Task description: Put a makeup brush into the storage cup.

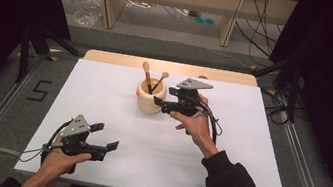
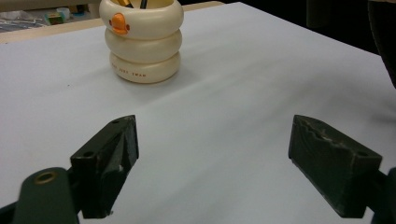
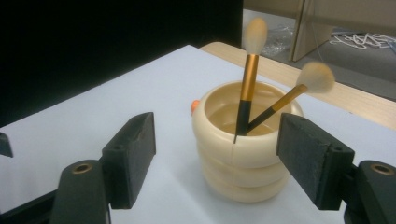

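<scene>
White surface (image 1: 107,165) carries one cream ring-shaped holder (image 1: 149,100) at the far centre, upright, orange duck bill on its side. Two makeup brushes (image 1: 147,76) stand in it, bristles up, one nearly upright, one leaning right. Both look already dropped in; no other brush lies loose on the surface, so the loading job seems done or nearly done. What's likely left is backing the hands off.

Right gripper (image 1: 166,99) sits just right of the holder, level, pointing left at it. Its jaws are spread apart with nothing clamped; in the right gripper view the holder (image 3: 245,149) stands just beyond the pads, not touched. Right hand (image 1: 195,123) wraps the gripper body from the near side, forearm coming in from the near right.

Left gripper (image 1: 106,136) is at the near left, well apart from the holder, jaws wide and empty, held low over the surface, aimed toward the far right.
</scene>
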Demonstrator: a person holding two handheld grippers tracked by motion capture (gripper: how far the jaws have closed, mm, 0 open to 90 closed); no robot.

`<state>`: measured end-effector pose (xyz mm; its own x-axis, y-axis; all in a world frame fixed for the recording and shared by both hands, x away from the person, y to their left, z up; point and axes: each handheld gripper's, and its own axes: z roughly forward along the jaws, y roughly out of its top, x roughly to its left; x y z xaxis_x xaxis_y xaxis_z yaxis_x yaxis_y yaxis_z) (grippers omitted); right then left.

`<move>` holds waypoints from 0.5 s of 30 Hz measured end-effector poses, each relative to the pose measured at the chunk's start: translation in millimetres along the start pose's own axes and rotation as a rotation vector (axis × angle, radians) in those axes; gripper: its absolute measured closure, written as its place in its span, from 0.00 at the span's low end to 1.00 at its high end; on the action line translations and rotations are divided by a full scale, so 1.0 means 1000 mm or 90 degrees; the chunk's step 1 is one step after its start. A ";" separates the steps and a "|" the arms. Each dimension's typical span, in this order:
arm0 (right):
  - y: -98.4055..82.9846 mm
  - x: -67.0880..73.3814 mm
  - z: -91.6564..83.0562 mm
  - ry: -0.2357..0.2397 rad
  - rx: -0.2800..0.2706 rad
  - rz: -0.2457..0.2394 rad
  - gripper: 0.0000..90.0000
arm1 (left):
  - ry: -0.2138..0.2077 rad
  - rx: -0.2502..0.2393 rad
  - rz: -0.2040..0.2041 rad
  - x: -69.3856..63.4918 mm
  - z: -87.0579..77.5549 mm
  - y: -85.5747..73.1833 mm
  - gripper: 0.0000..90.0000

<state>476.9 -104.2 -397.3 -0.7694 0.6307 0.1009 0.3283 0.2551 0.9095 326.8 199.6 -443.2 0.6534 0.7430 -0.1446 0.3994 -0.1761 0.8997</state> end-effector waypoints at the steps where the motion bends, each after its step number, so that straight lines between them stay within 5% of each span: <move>1: -0.001 0.001 -0.002 0.004 0.011 0.000 0.33 | 0.002 0.002 0.000 0.000 0.000 0.000 0.18; 15: -0.017 0.010 -0.019 0.011 0.022 0.007 0.32 | 0.000 0.000 -0.001 0.000 0.000 0.000 0.18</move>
<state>453.1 -116.4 -404.0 -0.7745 0.6213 0.1186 0.3560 0.2732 0.8936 326.8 199.9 -443.0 0.6522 0.7437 -0.1465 0.4009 -0.1744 0.8994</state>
